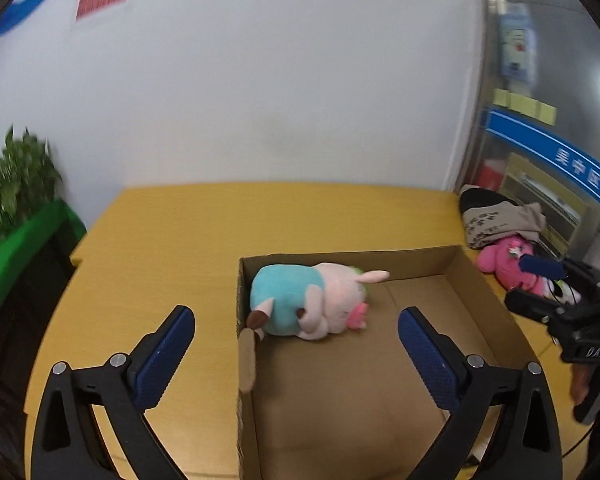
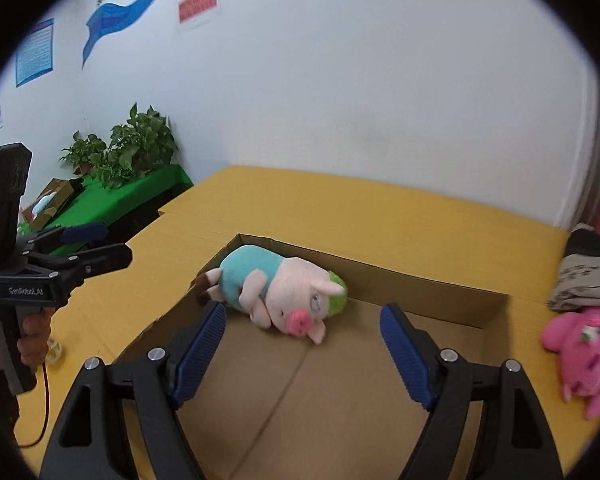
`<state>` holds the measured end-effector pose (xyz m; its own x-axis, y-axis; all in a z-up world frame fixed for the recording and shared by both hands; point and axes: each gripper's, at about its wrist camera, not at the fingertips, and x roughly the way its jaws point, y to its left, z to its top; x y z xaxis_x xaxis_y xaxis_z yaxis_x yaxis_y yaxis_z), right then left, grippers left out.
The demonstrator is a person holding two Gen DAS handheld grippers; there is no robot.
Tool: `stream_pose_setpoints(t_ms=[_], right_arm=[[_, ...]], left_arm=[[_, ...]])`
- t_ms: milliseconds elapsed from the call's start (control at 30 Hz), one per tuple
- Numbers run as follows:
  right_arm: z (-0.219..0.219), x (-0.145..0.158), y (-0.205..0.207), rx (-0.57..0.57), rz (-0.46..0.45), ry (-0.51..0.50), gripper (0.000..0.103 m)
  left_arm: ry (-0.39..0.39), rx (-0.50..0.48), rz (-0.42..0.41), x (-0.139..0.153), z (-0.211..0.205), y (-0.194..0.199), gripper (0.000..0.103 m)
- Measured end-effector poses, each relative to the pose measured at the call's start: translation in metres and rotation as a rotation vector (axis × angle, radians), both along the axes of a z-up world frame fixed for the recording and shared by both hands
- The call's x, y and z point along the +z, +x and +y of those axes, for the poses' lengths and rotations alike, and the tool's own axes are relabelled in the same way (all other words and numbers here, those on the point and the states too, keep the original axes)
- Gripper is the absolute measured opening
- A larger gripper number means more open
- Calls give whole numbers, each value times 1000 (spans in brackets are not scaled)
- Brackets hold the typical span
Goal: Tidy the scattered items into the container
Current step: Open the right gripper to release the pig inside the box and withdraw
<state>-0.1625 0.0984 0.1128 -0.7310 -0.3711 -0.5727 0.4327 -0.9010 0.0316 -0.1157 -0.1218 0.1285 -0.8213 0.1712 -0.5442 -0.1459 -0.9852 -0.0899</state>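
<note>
pig plush [image 2: 278,292] is seen lying inside box [image 2: 420,284] on bench [image 2: 380,216] | left hand-held gripper [image 1: 296,354] spread wide, nothing pinched | right hand-held gripper [image 2: 302,350] spread too, empty | pink plush [image 2: 584,352] left outside box

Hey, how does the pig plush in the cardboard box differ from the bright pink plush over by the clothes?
The pig plush lies on its side inside the cardboard box; the bright pink plush lies outside it on the yellow table. The pig plush is pale pink with a teal shirt and green hair; the bright pink plush is hot pink nearly all over. The pig plush lies clear of other items; the bright pink plush sits against folded clothes. Both are soft toys.
</note>
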Motion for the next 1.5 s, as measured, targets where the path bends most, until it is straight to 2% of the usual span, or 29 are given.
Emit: stream_pose_setpoints(t_ms=[133,233,300,567,667,867,1033,1400,1500], right_arm=[[29,18,70,-67,55,16,83],[48,13,112,-143,87,54,83],[59,3,132,-161,68,53,83],[69,-42,171,-144,6,56,83],[70,-54,184,-118,-8,45,83],[69,-66,196,-100,-16,23,83],[71,-72,198,-96,-20,11,83],[103,-97,195,-120,-74,-16,83],[120,-113,191,-116,-129,-10,83]], left_arm=[[-11,-65,83,-3,19,48,103],[-34,-57,116,-15,41,74,103],[-21,-54,126,-21,57,91,103],[71,-36,81,-52,89,143,103],[69,-9,57,-62,94,151,103],[41,25,41,-71,97,156,103],[20,11,30,-77,106,156,103],[50,-48,-49,-102,121,143,103],[77,-50,-82,-111,119,137,103]])
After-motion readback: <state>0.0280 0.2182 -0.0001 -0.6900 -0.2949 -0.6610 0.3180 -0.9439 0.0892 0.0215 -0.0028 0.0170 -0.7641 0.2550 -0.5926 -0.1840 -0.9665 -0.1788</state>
